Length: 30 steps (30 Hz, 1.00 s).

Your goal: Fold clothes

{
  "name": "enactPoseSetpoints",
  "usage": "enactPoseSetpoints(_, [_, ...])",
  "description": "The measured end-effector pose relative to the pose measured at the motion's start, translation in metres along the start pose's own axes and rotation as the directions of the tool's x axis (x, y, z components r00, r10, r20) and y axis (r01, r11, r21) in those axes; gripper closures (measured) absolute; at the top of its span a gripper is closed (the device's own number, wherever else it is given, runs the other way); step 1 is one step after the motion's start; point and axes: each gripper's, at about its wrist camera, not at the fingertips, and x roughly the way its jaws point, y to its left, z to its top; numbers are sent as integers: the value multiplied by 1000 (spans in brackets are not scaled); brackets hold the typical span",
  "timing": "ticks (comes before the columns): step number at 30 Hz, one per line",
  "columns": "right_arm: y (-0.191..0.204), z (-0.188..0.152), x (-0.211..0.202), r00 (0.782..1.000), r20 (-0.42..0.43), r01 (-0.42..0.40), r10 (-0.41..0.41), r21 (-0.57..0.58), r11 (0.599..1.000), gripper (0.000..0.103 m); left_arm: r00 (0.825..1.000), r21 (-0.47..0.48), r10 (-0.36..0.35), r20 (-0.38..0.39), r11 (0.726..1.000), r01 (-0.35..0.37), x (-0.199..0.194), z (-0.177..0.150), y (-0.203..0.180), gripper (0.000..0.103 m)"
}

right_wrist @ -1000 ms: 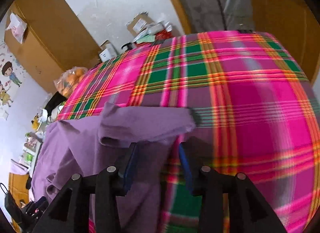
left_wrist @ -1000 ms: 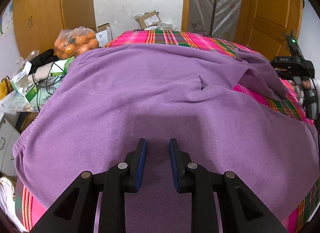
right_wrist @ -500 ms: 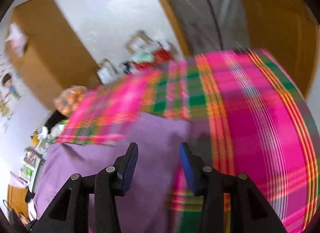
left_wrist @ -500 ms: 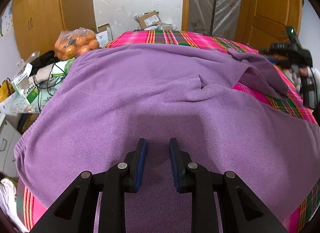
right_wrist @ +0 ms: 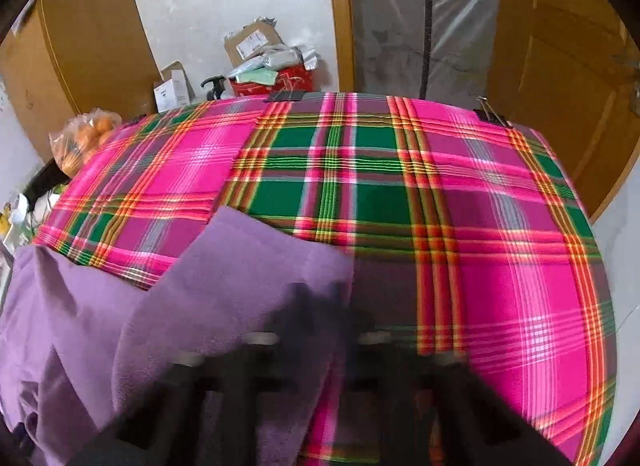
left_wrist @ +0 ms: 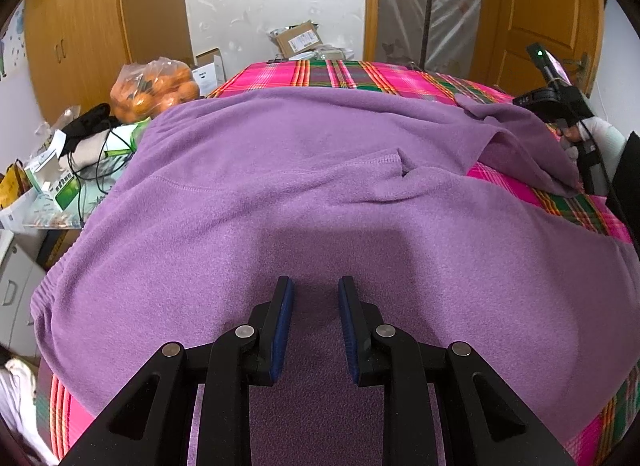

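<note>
Left hand-held gripper (left_wrist: 313, 290) parted, empty, over purple fleece garment (left_wrist: 280, 193); right hand-held gripper (right_wrist: 320, 346) blurred, perhaps clasping a sleeve (right_wrist: 256, 266), cannot tell.

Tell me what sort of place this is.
Probably a lived-in room at home, not a lab: wooden wardrobe doors, a plaid-covered table or bed holding a purple garment, and a bag of oranges among household clutter.
</note>
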Motion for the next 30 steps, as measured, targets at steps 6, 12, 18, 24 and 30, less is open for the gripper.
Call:
enactPoseSetpoints(6, [-48,-9,-51,993,109,31,-44,120,992,98,1000,1,-28,10,1000,28,-2,8,-6,79])
enactPoseSetpoints(12, [-133,-37,-142,953,220,134,-208,311,941,98,994,39,-105,42,994,103,-7,33,-33,79])
enactPoseSetpoints(18, [-217,-97,-184,929,169,207,-329,497,843,97,981,80,-182,72,981,176,-12,58,-60,78])
enactPoseSetpoints(24, [-270,-148,-172,960,106,146,-259,602,785,82,966,119,-244,86,965,233,-13,82,-85,78])
enactPoseSetpoints(30, [-293,-159,-147,981,155,-9,-114,627,779,57,964,148,-259,65,958,247,4,106,-104,78])
